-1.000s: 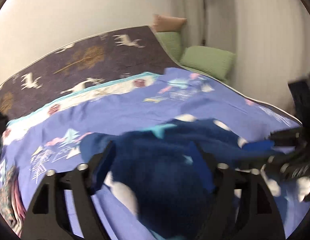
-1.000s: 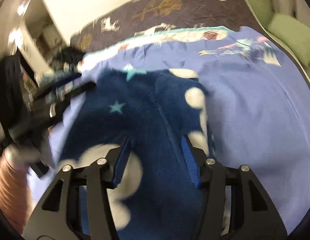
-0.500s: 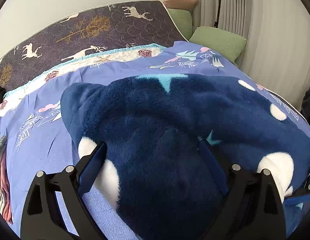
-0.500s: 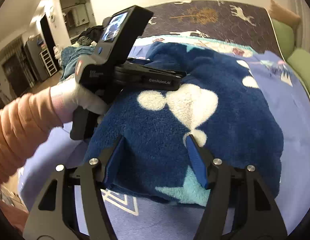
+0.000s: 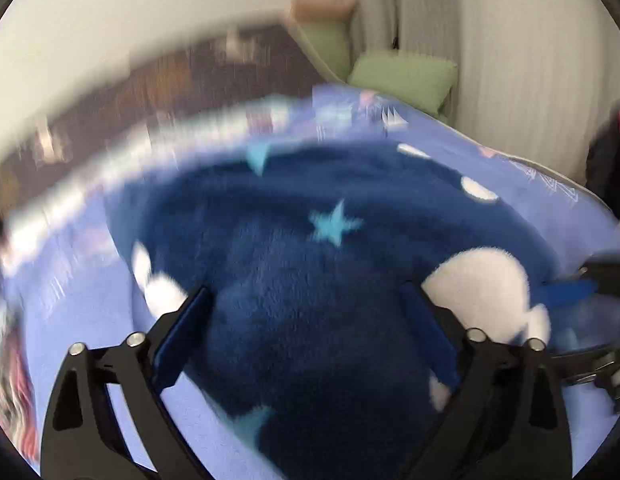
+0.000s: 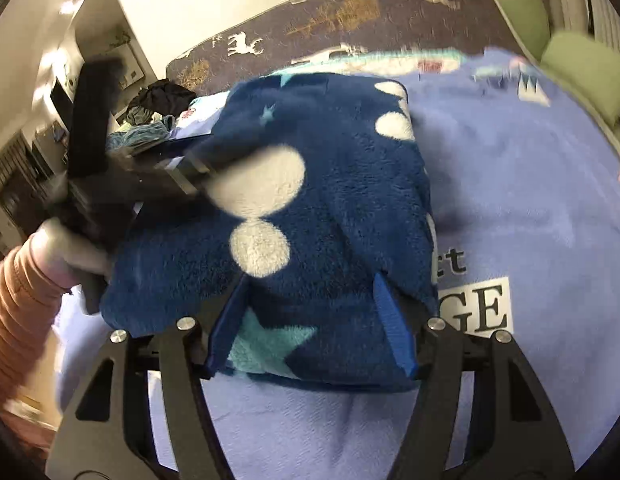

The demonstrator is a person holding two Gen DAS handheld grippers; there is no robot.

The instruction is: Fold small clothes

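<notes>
The bed (image 6: 529, 208) fills both views, covered by a light blue quilt (image 5: 82, 304) with a printed label at the right of my right-wrist view. A dark cover with deer figures (image 6: 349, 12) lies at its far end, and green pillows (image 5: 401, 76) sit against the pale wall at the far right corner.

The navy fleece garment (image 6: 333, 208), patterned with white dots and pale blue stars, lies folded into a thick block in the middle of the quilt.

My left gripper (image 5: 306, 320) points downward over the garment. Its jaws have just been opening and stand wide; fleece lies between the fingers, but the pads do not press on it. My right gripper (image 6: 310, 320) points downward at the near edge of the block. Its jaws have also been opening, with the folded edge between them and not clamped.

Only the right-wrist view shows my left hand (image 6: 66, 248), in a pale glove and a ribbed pink sleeve (image 6: 14, 312), holding the left gripper at the garment's left side, plus clothes piled beyond the bed. The left-wrist view, heavily blurred, shows my right gripper's blue finger (image 5: 565, 292) at the garment's right edge.
</notes>
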